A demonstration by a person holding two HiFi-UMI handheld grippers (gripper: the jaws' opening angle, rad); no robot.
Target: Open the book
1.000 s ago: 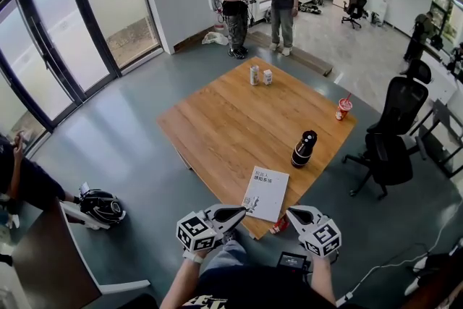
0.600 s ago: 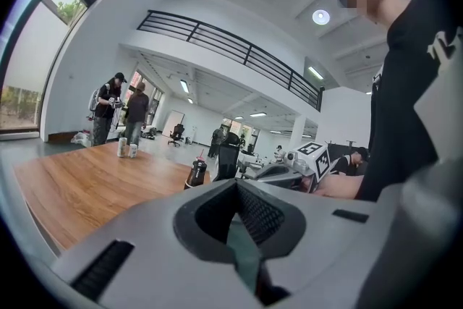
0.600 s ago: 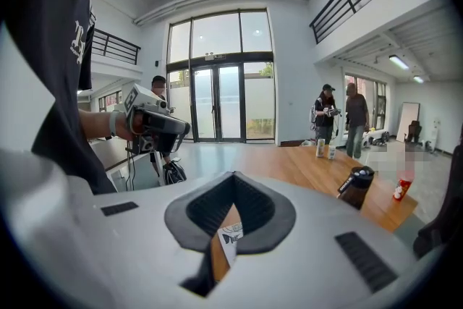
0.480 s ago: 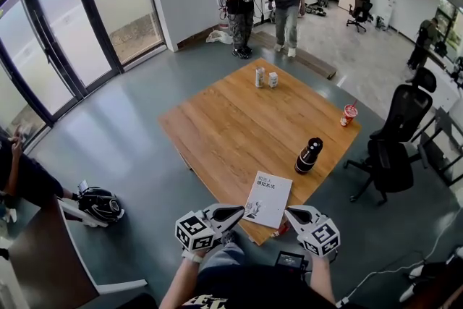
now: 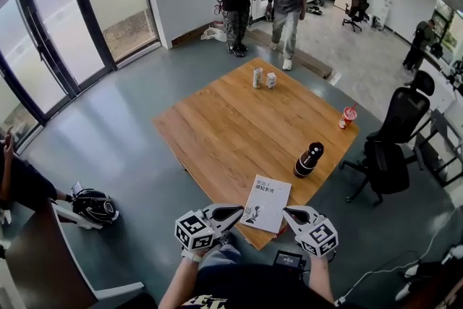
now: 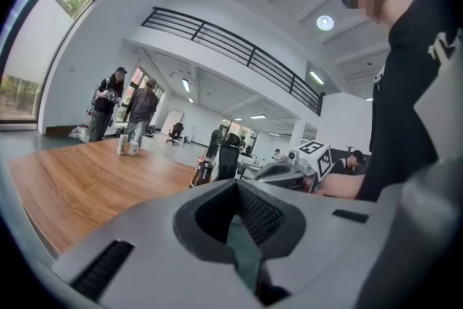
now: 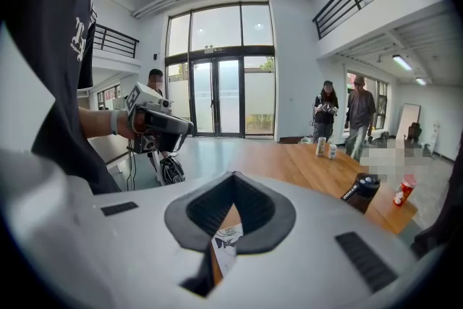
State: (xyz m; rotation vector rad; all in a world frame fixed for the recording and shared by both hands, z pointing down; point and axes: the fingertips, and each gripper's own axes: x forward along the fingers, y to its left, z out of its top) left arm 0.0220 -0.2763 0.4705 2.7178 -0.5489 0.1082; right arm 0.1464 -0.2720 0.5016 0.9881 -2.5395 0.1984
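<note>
Head view shows the thin white book [image 5: 265,203] lying closed at the near edge of the wooden table [image 5: 217,127], between the left gripper [image 5: 239,211] and the right gripper [image 5: 287,213]. Both have their jaws pressed together on nothing. The book looks light and floppy, with a probably slick cover, so a tip slid under the cover's free edge seems the best hold. Compared with a second ago, the book remains shut and the grippers flank it much as before.

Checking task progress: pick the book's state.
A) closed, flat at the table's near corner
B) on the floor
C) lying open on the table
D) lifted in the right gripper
A: the book lies flat, white cover up and shut, at the near corner of the table.
</note>
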